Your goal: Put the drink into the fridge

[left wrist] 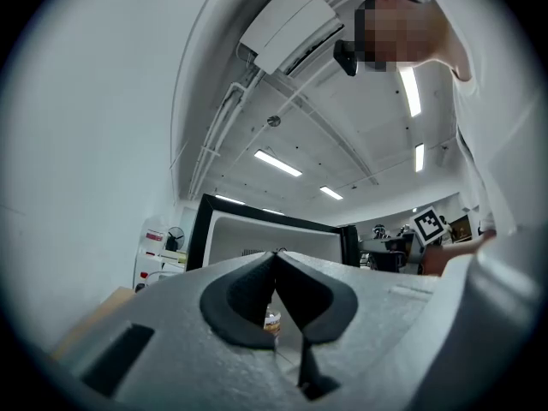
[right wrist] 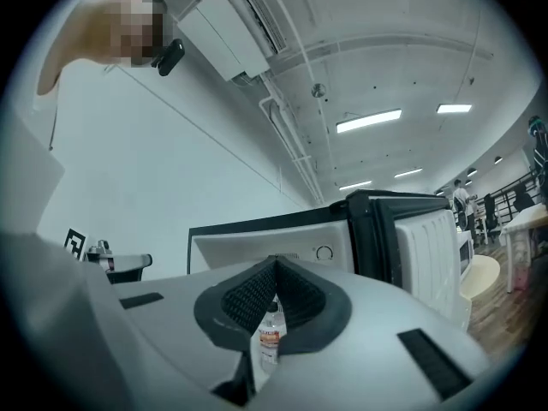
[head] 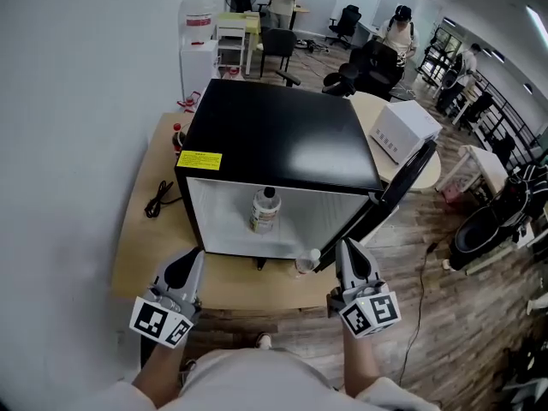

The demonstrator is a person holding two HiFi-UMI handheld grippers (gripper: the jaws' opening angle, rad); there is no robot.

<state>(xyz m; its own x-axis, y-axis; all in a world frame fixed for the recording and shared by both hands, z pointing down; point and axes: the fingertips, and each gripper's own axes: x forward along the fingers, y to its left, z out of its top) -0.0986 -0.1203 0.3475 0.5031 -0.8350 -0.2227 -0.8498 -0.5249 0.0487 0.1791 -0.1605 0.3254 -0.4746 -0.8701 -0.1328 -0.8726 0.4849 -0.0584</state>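
A clear drink bottle point(head: 265, 210) with an orange label stands upright inside the open black mini fridge point(head: 274, 135), near the front of its white interior. The fridge door point(head: 402, 182) is swung open to the right. My left gripper point(head: 193, 257) hovers in front of the fridge's lower left corner, shut and empty. At the lower right, by the door's hinge side, my right gripper point(head: 342, 247) is shut with nothing in it. The bottle point(left wrist: 271, 321) shows through the gap below the left gripper's point(left wrist: 276, 253) touching tips. In the right gripper view the bottle point(right wrist: 271, 336) likewise sits beyond the right gripper point(right wrist: 274, 262).
The fridge stands on a wooden table point(head: 231, 294) against a white wall. A black cable point(head: 158, 199) lies at its left, a small clear item point(head: 306, 262) by the door's foot. A white box point(head: 402, 129) rests behind the door. Chairs and people are farther back.
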